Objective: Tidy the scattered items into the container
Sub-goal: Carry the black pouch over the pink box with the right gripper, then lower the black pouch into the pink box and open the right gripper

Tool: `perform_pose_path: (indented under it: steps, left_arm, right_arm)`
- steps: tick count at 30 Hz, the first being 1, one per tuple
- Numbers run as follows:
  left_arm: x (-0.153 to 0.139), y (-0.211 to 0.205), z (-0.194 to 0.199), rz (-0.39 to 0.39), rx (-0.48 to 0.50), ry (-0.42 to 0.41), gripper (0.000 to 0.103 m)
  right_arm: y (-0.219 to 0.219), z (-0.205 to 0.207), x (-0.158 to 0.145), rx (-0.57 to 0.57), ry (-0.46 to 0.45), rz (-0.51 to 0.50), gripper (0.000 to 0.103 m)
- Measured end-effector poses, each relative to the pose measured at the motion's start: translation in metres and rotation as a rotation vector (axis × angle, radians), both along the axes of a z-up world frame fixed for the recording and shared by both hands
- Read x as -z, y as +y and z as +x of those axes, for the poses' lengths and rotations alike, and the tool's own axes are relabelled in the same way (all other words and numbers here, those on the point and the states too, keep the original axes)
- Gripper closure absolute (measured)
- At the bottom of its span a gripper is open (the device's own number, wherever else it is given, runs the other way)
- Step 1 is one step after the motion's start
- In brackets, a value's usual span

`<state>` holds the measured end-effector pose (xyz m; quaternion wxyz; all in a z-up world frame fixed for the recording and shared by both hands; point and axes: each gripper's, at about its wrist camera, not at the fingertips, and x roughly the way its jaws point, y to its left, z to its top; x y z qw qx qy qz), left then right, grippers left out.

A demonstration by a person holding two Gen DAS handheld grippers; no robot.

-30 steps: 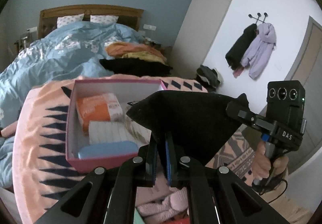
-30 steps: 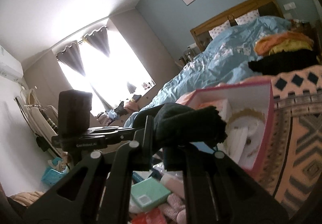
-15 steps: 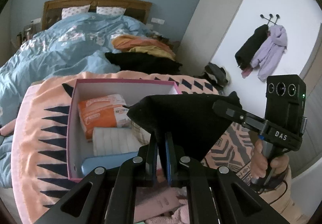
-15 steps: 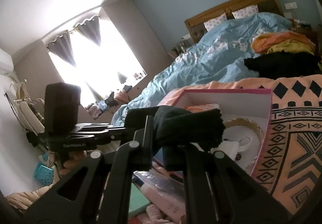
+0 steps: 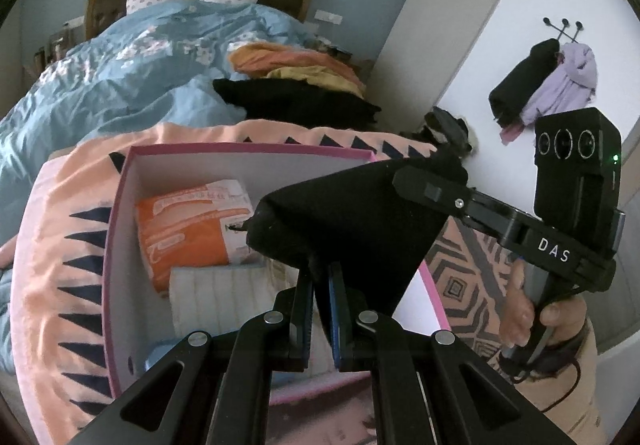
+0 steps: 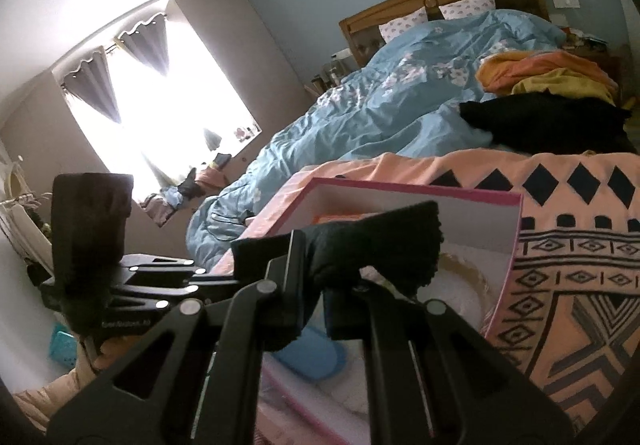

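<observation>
A black cloth [image 5: 352,221] is stretched between both grippers, above the pink box [image 5: 120,189] with white inside walls. My left gripper [image 5: 320,285] is shut on the cloth's near corner. My right gripper [image 6: 320,277] is shut on the cloth's [image 6: 384,241] other end; it also shows in the left wrist view [image 5: 432,185]. In the box lie an orange pack [image 5: 188,225], a white ribbed fold [image 5: 212,297] and a blue case [image 6: 308,357]. The cloth hides the box's right part.
The box [image 6: 516,241] sits on a peach patterned blanket [image 5: 60,245] on a bed with a blue duvet [image 5: 120,85]. A pile of black, orange and yellow clothes [image 5: 296,85] lies behind the box. Coats [image 5: 544,81] hang on the right wall.
Both grippers have carried the black cloth forward and down over the box. The box now looms larger and closer under the cloth.
</observation>
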<state>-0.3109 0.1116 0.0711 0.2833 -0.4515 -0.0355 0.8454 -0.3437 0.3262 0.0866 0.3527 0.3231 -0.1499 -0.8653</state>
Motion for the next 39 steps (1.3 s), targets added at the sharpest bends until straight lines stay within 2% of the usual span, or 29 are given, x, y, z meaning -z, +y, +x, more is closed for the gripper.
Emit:
perform_pose_path:
  steps: [9, 23, 27, 29, 32, 34, 35, 36, 37, 39]
  left_arm:
    - [0.028, 0.023, -0.029, -0.029, -0.021, -0.08, 0.097]
    - [0.063, 0.047, -0.041, -0.116, -0.021, -0.163, 0.097]
    - [0.071, 0.051, -0.04, -0.138, -0.017, -0.179, 0.097]
    - [0.076, 0.053, -0.04, -0.156, -0.023, -0.191, 0.097]
    - [0.082, 0.057, -0.04, -0.163, -0.009, -0.215, 0.097]
    - [0.085, 0.059, -0.038, -0.171, 0.001, -0.22, 0.094]
    - [0.086, 0.06, -0.036, -0.177, 0.006, -0.221, 0.093]
    - [0.088, 0.059, -0.033, -0.188, 0.008, -0.219, 0.086]
    - [0.089, 0.059, -0.032, -0.193, 0.007, -0.218, 0.074]
    - [0.089, 0.056, -0.026, -0.193, 0.0, -0.198, 0.057]
  right_arm:
    - [-0.001, -0.035, 0.025, 0.008, -0.05, 0.041, 0.093]
    - [-0.006, -0.055, 0.052, 0.024, -0.097, 0.197, 0.093]
    - [-0.015, -0.059, 0.06, 0.029, -0.111, 0.308, 0.093]
    - [-0.02, -0.061, 0.067, 0.065, -0.132, 0.423, 0.091]
    - [-0.026, -0.061, 0.075, 0.075, -0.135, 0.531, 0.088]
    - [-0.028, -0.06, 0.077, 0.085, -0.135, 0.583, 0.087]
    - [-0.029, -0.059, 0.078, 0.095, -0.133, 0.607, 0.08]
    - [-0.03, -0.057, 0.078, 0.095, -0.131, 0.631, 0.075]
    - [-0.032, -0.055, 0.078, 0.086, -0.122, 0.655, 0.069]
    - [-0.037, -0.049, 0.078, 0.087, -0.092, 0.734, 0.063]
